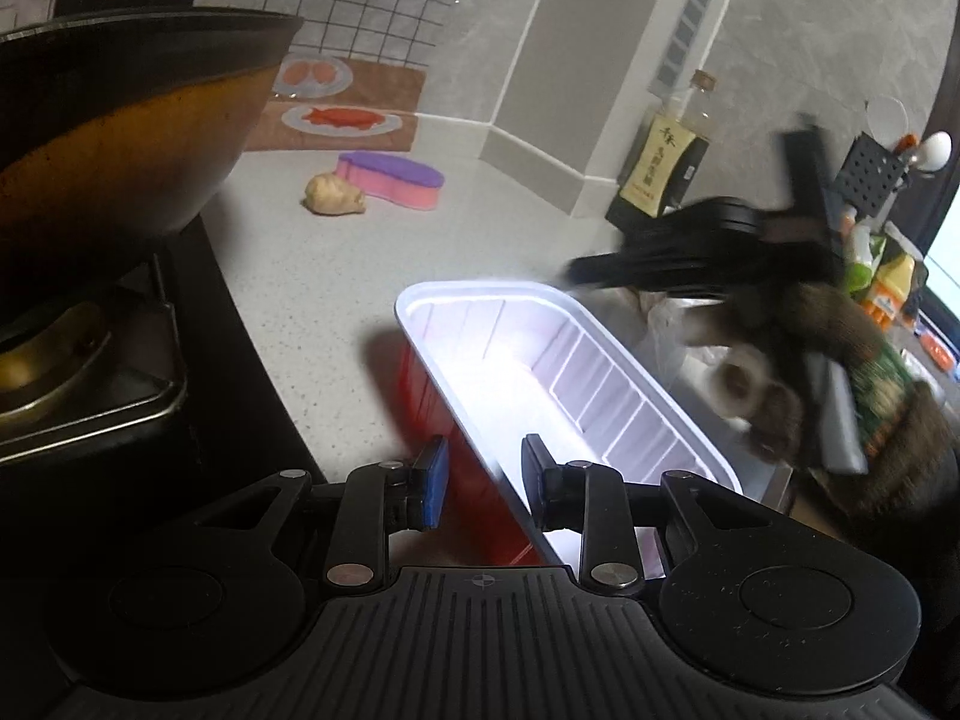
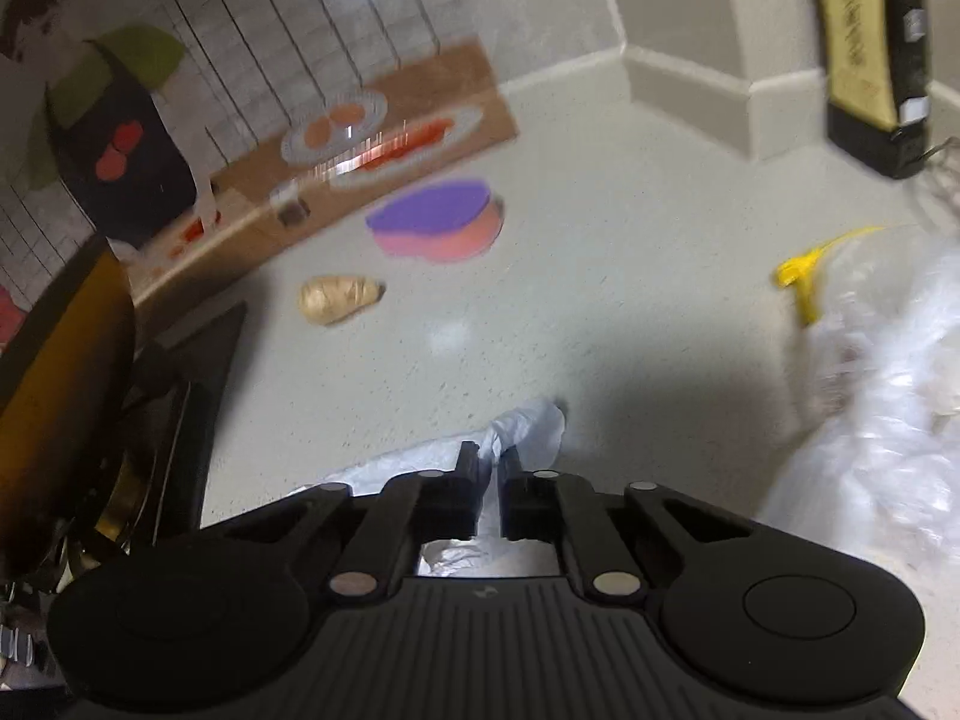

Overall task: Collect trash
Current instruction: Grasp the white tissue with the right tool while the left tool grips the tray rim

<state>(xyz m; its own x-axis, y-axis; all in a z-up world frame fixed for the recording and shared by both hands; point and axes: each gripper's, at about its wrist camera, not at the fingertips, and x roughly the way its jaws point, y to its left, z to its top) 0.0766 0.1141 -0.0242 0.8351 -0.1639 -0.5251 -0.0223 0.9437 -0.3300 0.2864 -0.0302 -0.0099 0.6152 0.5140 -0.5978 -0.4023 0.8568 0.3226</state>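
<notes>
My left gripper [image 1: 485, 471] is shut on the near rim of an empty plastic tray [image 1: 528, 372], white inside and red outside, held over the grey counter [image 1: 336, 276]. My right gripper [image 2: 491, 468] is shut on a crumpled white plastic bag [image 2: 528, 423] and holds it above the counter [image 2: 600, 276]. The right gripper also shows blurred in the left wrist view [image 1: 690, 252], just right of the tray. A clear plastic bag [image 2: 888, 408] with a yellow tie [image 2: 807, 276] lies at the right.
A dark wok [image 1: 120, 132] sits on the stove [image 1: 108, 384] at left. A piece of ginger [image 1: 333, 195] and a pink-purple sponge [image 1: 393, 180] lie further back. A sauce bottle [image 1: 666, 162] and packets [image 1: 882, 276] stand at right by the wall.
</notes>
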